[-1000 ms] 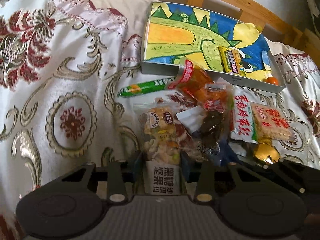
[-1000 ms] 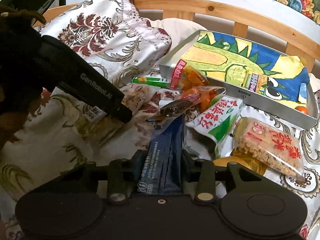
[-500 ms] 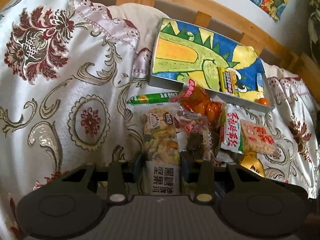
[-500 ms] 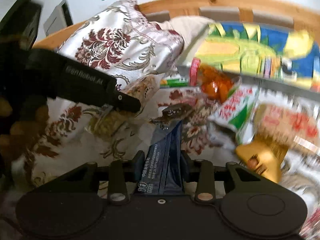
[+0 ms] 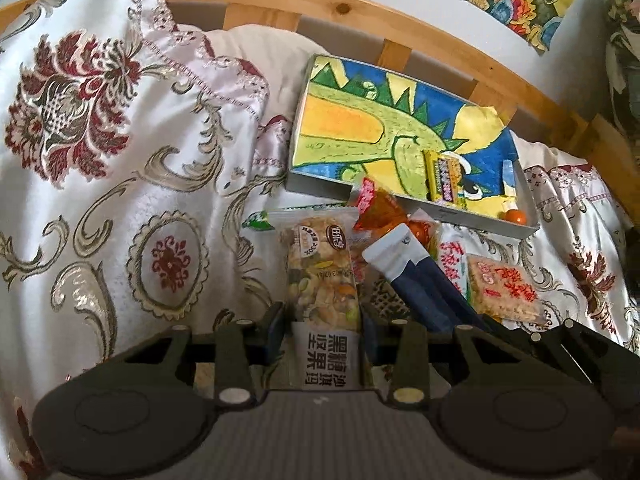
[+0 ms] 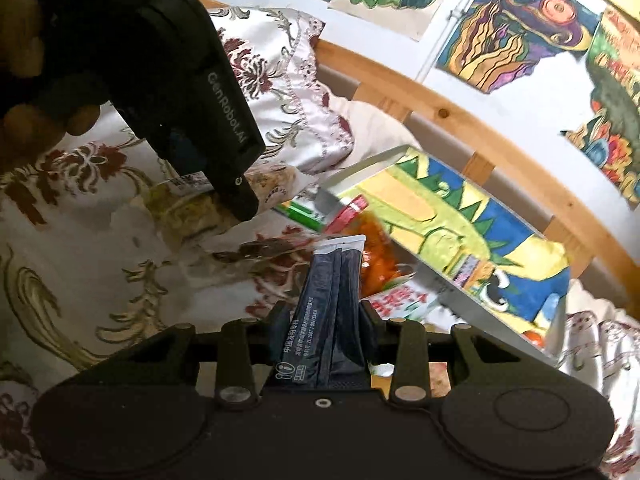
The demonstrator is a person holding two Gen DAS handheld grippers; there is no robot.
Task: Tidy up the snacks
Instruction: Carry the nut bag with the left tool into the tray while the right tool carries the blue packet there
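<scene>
My left gripper (image 5: 322, 316) is shut on a clear nut bar packet (image 5: 320, 276) with a white label, held above the bedspread. In the right wrist view my right gripper (image 6: 326, 316) is shut on a dark blue packet (image 6: 332, 288) with a white end. That packet (image 5: 416, 276) also shows in the left wrist view, just right of the nut bar. Beyond both lies an open box (image 5: 400, 136) lined with a dinosaur drawing. It holds a yellow candy pack (image 5: 442, 176) and an orange ball (image 5: 514, 216).
Loose snacks lie in front of the box: an orange packet (image 5: 380, 208), a green stick (image 5: 258, 220), a rice cracker pack (image 5: 500, 288) and a dark snack in clear wrap (image 6: 264, 250). A patterned pillow (image 5: 100, 100) lies left. A wooden bed rail (image 5: 400, 20) runs behind.
Both grippers have lifted their packets off the pile. The right gripper has rolled, tilting its view. The blue packet now shows beside the nut bar in the left wrist view.
</scene>
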